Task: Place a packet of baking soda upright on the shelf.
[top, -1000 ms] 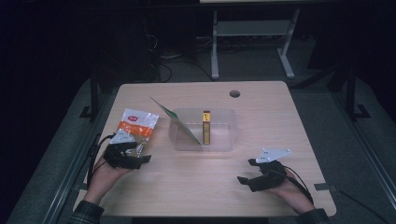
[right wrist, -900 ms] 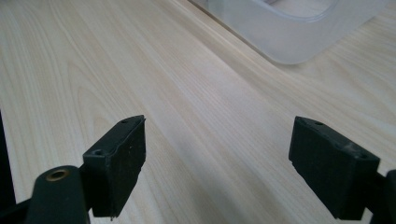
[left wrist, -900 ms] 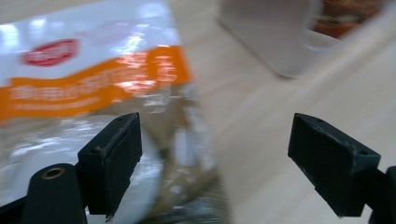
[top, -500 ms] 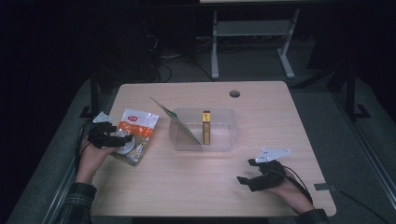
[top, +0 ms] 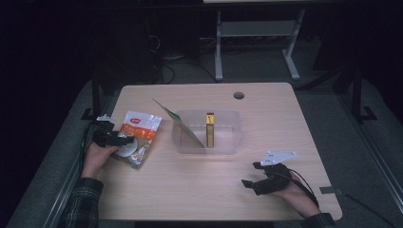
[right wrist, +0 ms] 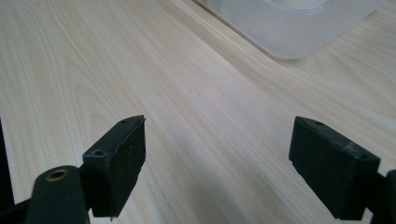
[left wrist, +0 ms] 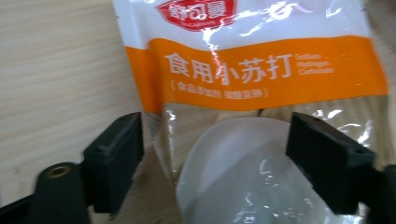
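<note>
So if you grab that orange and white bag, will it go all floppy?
Probably floppy: the bag is thin, shiny, wrinkly plastic, so it may sag and slip. The white lump inside looks like powder, likely heavy and shifting to the low end. The left gripper is open around that lump, so squeezing there should hold better.

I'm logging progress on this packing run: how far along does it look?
Done: a yellow box and a green card stand in the clear bin. In hand: the left gripper, jaws open, straddles the baking soda pouch lying on the table. Left: gripping and moving it, presumably into the bin. The right gripper rests open.
</note>
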Available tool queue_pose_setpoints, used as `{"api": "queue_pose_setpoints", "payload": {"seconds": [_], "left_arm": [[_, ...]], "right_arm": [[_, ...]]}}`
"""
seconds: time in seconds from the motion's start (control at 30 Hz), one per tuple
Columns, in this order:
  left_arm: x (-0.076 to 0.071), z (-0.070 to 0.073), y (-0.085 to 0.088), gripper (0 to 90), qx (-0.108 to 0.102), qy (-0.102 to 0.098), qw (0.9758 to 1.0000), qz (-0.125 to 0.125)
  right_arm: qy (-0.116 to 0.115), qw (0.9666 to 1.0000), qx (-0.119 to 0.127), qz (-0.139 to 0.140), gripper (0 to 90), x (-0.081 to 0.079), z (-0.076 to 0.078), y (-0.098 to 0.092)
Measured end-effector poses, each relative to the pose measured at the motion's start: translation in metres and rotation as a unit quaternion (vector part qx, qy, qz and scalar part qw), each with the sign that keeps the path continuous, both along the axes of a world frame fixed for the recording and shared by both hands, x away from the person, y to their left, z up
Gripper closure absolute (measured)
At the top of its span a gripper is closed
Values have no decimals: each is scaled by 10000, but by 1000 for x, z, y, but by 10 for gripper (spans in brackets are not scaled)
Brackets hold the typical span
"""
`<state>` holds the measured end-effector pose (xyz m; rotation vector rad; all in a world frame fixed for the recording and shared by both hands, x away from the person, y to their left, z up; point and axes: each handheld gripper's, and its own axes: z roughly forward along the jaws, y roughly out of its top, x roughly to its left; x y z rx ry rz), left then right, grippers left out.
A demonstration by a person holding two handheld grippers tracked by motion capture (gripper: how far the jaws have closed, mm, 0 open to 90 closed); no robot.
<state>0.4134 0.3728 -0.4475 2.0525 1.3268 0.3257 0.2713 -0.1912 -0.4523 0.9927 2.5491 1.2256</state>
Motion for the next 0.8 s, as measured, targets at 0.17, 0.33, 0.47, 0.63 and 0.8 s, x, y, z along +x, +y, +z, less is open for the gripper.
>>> {"api": "queue_pose_setpoints", "payload": {"seconds": [0.17,0.33,0.47,0.63,0.8], "left_arm": [[-2,-4,2,293,-186,54,9997,-143],[-2,-6,3,488,-453,171,9982,-358],[-5,-4,7,687,-482,60,9982,-365],[-8,-3,11,861,-666,9,9967,-463],[-13,3,12,893,-789,-148,9954,-527]], "right_arm": [[-1,10000,-3,39,182,0,0,1],[-1,10000,5,38,186,0,0,1],[-1,10000,7,44,187,0,0,1],[4,10000,3,54,188,0,0,1],[-5,10000,3,53,188,0,0,1]]}}
